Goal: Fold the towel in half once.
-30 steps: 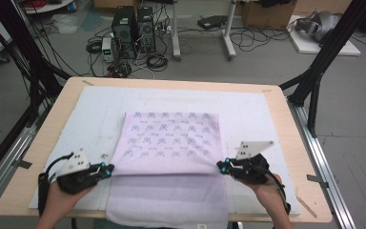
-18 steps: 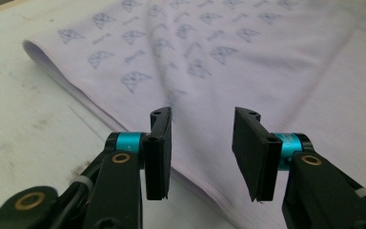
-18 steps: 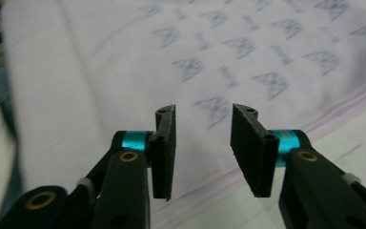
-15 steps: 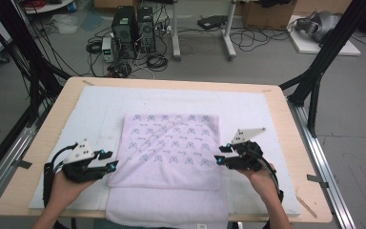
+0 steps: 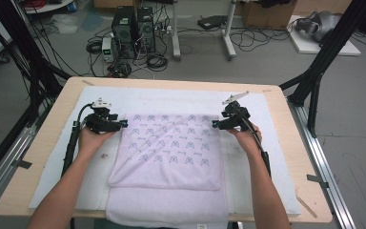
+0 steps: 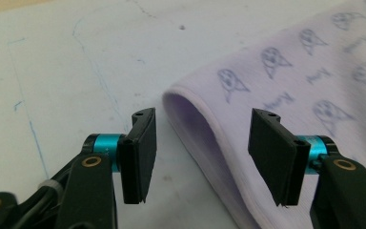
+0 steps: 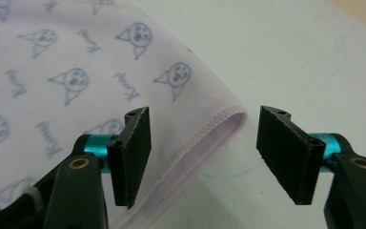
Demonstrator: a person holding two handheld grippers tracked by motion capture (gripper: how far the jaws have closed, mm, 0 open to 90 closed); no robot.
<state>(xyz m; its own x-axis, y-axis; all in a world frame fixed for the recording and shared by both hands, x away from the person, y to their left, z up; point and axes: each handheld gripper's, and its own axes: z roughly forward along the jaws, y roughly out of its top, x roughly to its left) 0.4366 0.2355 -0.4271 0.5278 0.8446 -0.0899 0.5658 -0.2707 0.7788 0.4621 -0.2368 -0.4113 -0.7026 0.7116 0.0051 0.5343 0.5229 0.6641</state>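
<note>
A pale purple cloth (image 5: 167, 150) printed with small cat faces lies folded on the white mat (image 5: 57, 157) that covers the wooden table (image 5: 295, 148), its lower layer sticking out toward the person below the upper fold. In the high view the left gripper (image 5: 122, 125) sits at the cloth's far left corner and the right gripper (image 5: 215, 124) at its far right corner, each held in a hand that comes in from the bottom. The left gripper's jaws have just been opening; in the left gripper view (image 6: 201, 150) they stand spread, with the rounded folded corner of the cloth (image 6: 286, 81) lying between them, and neither pad presses on it. The right gripper's jaws have also just been opening; in the right gripper view (image 7: 204, 155) they stand apart, the stitched corner of the cloth (image 7: 100, 71) lies loose between them, and the pads do not squeeze it.
</note>
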